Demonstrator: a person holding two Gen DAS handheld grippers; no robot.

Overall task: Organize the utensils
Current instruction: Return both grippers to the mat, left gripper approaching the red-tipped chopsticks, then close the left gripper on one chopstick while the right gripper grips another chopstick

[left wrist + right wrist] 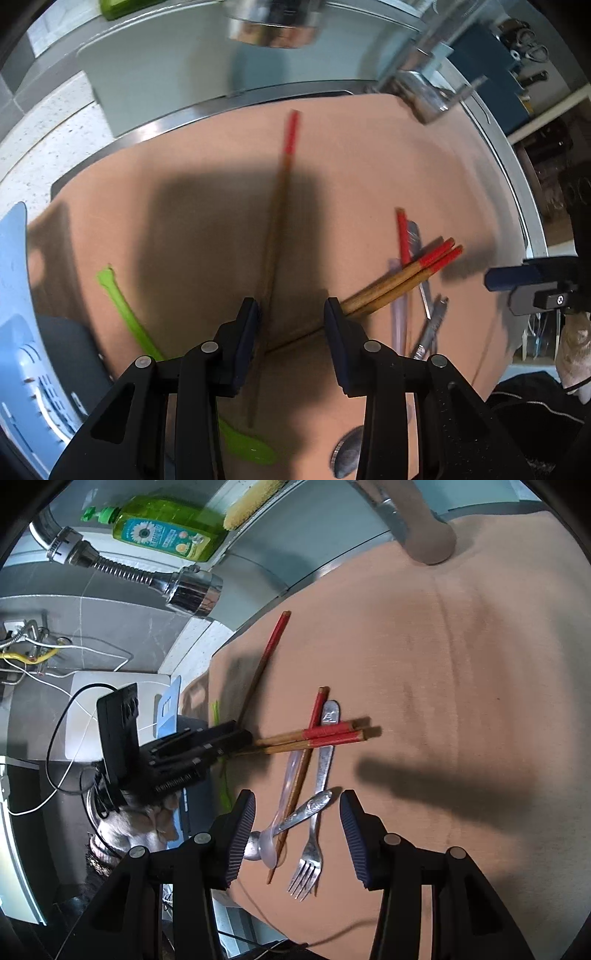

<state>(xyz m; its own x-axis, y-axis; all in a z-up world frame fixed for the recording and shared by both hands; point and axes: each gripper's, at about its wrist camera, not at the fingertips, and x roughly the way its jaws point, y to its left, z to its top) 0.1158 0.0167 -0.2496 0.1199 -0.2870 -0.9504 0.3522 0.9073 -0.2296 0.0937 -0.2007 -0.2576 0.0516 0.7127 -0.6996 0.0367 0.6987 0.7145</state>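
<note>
Over a tan mat (461,664) spread by a sink, the left gripper (291,317) hangs steeply above the mat's left edge, its jaws part open. A lone red-tipped chopstick (275,236) runs up between the pads, long axis almost in line with the fingers and close against the left pad; contact cannot be told through the blur. A pair of red-tipped chopsticks (399,275) slants away past the right pad toward the mat's middle.

The right gripper (297,821) hovers near the mat's near edge, jaws part open and holding nothing, above a jumble: a steel fork (314,845), a metal spoon (306,806), a clear plastic spoon (284,794) and a fourth chopstick (301,775).

Judging by position, the left hand is nearer the lone stick.

Only the left view shows a green spoon (125,314) and a blue rack (22,332) at the left edge; only the right view sorts out the jumble.
</note>
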